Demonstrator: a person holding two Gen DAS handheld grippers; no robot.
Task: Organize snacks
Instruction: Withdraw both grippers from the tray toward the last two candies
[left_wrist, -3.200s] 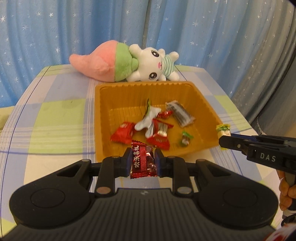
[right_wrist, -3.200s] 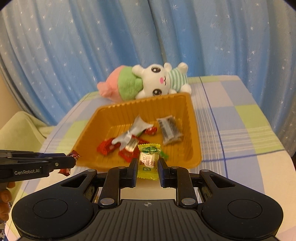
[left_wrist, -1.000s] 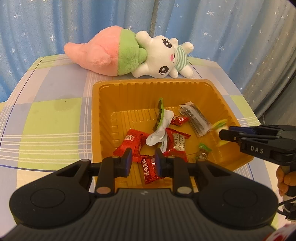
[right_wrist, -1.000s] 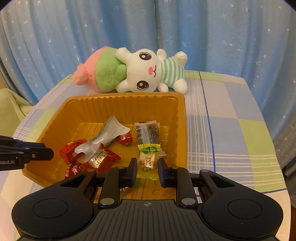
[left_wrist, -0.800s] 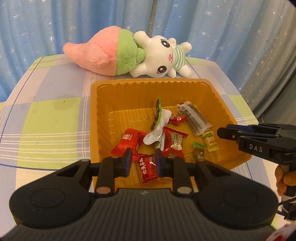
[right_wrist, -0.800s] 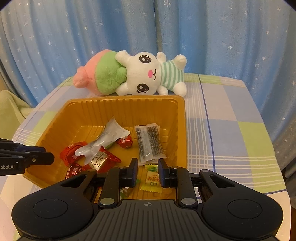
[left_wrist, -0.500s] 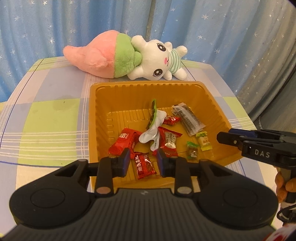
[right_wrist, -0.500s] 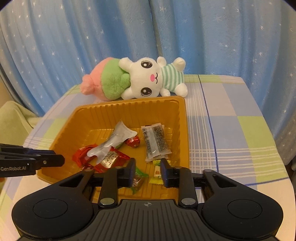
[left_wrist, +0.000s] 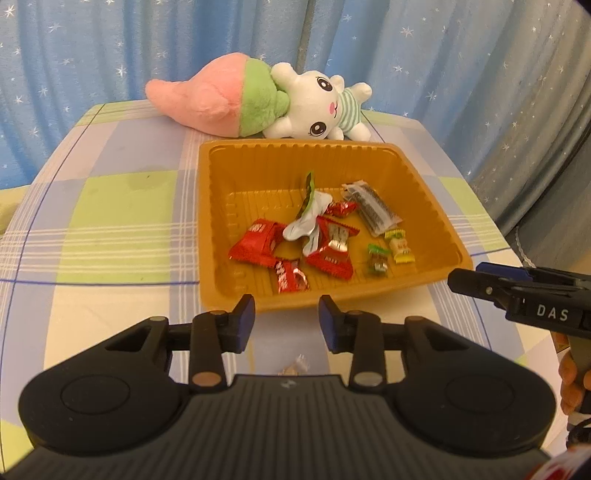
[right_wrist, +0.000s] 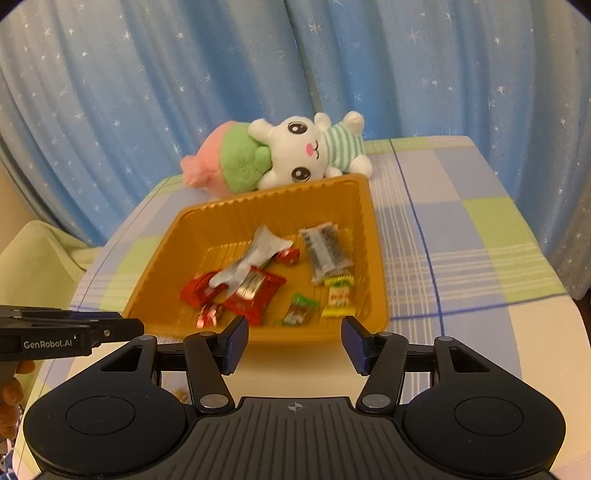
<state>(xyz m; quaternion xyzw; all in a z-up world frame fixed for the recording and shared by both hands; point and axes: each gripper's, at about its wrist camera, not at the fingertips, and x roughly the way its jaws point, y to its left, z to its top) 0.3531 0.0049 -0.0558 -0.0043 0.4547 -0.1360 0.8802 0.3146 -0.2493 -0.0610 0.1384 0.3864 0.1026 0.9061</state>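
An orange tray (left_wrist: 214, 221) (right_wrist: 162, 258) holds several wrapped snacks: red packets (left_wrist: 258, 243), a small red candy (left_wrist: 291, 280) (right_wrist: 208, 315), a dark bar (left_wrist: 371, 212) (right_wrist: 325, 249), a yellow candy (left_wrist: 399, 247) (right_wrist: 338, 297) and a green candy (left_wrist: 377, 258) (right_wrist: 299, 310). My left gripper (left_wrist: 286, 323) is open and empty just in front of the tray's near edge. My right gripper (right_wrist: 295, 345) is open and empty, also in front of the near edge. A small clear-wrapped candy (left_wrist: 295, 365) lies on the table under the left gripper.
A pink, green and white plush rabbit (left_wrist: 266, 103) (right_wrist: 288, 158) lies behind the tray. The checked tablecloth (left_wrist: 110, 221) covers the table, with blue star curtains (left_wrist: 110, 44) behind. The right gripper's side (left_wrist: 517, 299) shows at the tray's right.
Both grippers let go of their candies, the red one and the yellow one, into the tray, opened wider and drew back from over the tray to in front of its near edge.
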